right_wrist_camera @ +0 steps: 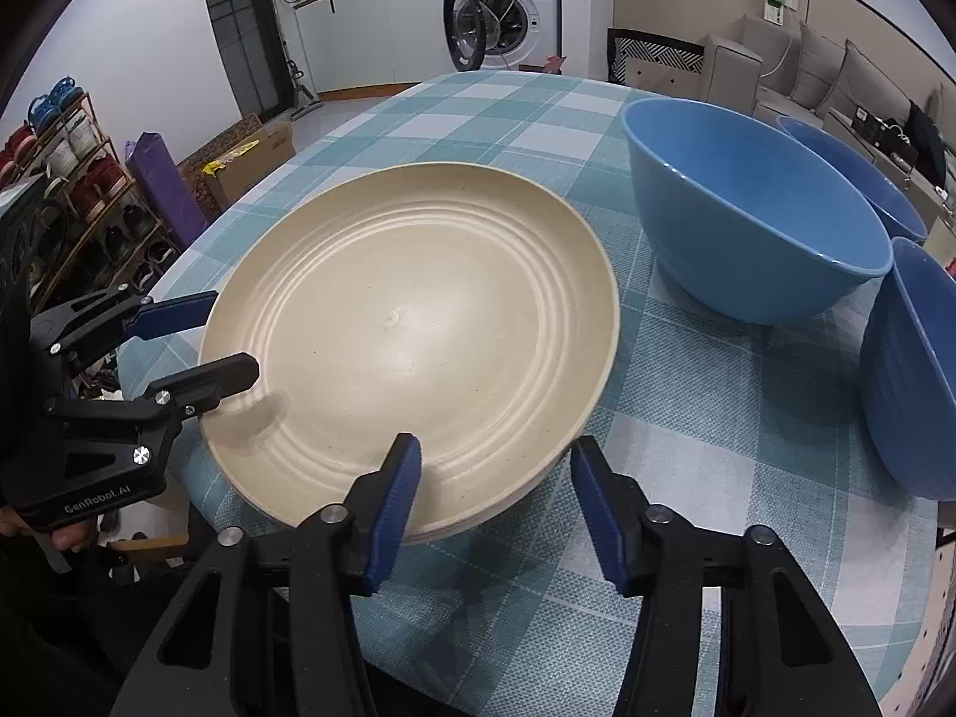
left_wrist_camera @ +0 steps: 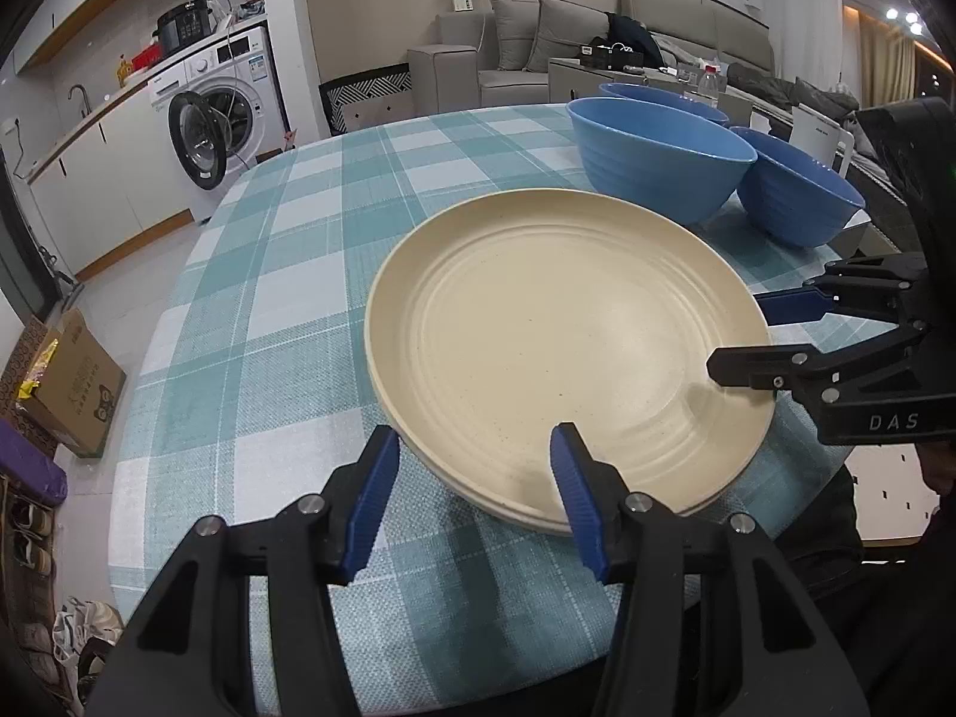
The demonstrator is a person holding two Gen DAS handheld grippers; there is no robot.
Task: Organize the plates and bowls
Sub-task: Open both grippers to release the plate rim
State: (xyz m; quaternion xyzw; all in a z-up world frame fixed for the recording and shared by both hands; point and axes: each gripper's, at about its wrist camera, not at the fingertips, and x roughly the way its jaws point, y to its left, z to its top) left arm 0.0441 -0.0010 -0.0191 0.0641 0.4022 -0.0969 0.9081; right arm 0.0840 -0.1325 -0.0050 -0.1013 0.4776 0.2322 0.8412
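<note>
Left gripper (left_wrist_camera: 475,499) and right gripper (right_wrist_camera: 496,505) fingers released astride cream plates (left_wrist_camera: 561,352), shoe rack (right_wrist_camera: 77,191) right view only

Stacked plates (right_wrist_camera: 412,322) lie centrally on the table (right_wrist_camera: 478,107). Three bowls (right_wrist_camera: 753,227) stand grouped at two o'clock from them, apart from the plates. Washing machine (right_wrist_camera: 508,12) at twelve o'clock, beyond the table.

The left gripper (left_wrist_camera: 475,499) tilts downward with its jaws parted. The right gripper (right_wrist_camera: 493,502) tilts downward too, jaws apart, gripping nothing.
</note>
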